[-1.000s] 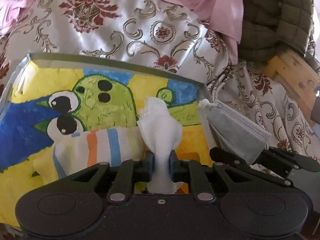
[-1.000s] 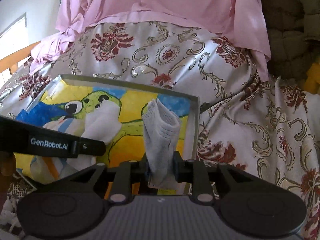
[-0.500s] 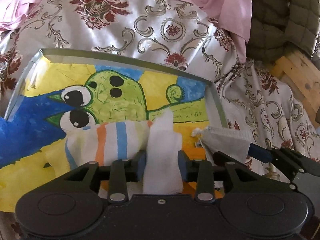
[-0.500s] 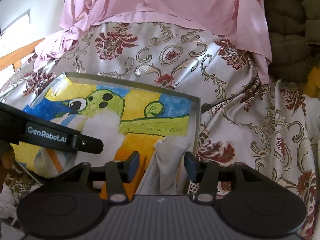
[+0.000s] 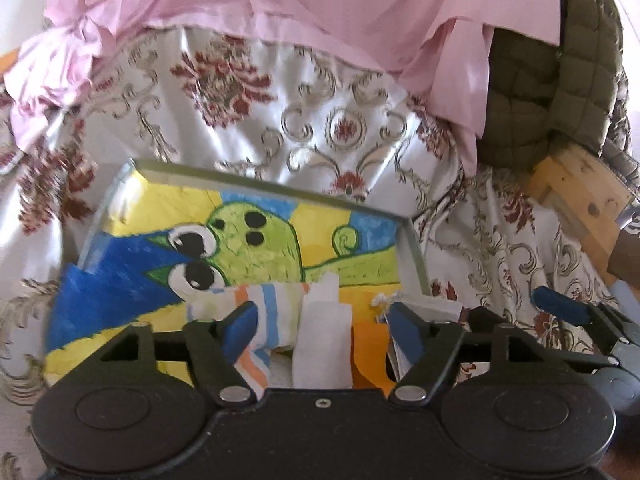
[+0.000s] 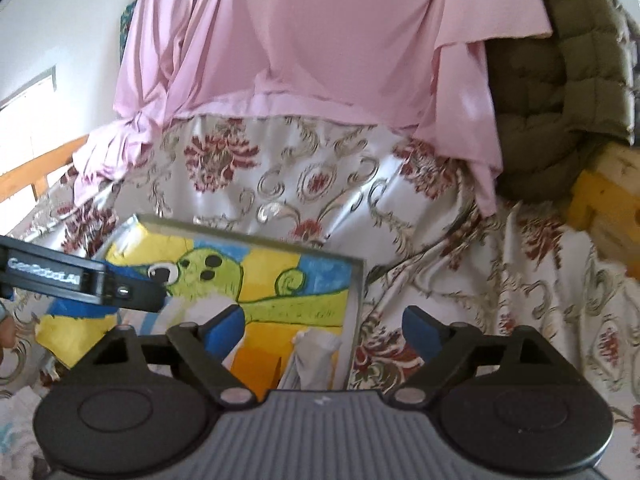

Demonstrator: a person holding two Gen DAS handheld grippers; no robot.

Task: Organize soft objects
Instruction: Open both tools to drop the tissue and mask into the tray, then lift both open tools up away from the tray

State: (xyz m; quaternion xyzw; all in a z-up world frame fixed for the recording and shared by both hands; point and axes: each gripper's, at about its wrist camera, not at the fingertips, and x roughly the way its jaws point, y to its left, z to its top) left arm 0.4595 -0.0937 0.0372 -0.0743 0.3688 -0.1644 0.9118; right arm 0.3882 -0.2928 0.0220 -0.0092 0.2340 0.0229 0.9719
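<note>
Both jaws are opening: the left gripper (image 5: 324,324) has released the white gauze strip (image 5: 322,344), the right gripper (image 6: 322,326) the pale grey face mask (image 6: 312,360), so both now rest in the cartoon-painted tray (image 5: 414,240) at its 5 o'clock corner, delivered.

Striped sock (image 5: 260,320), pink sheet (image 5: 320,12), floral bedspread (image 5: 320,128)

hidden: white cloth (image 5: 322,344) base behind gripper body | face mask (image 6: 314,360) lower part cut off likewise
</note>
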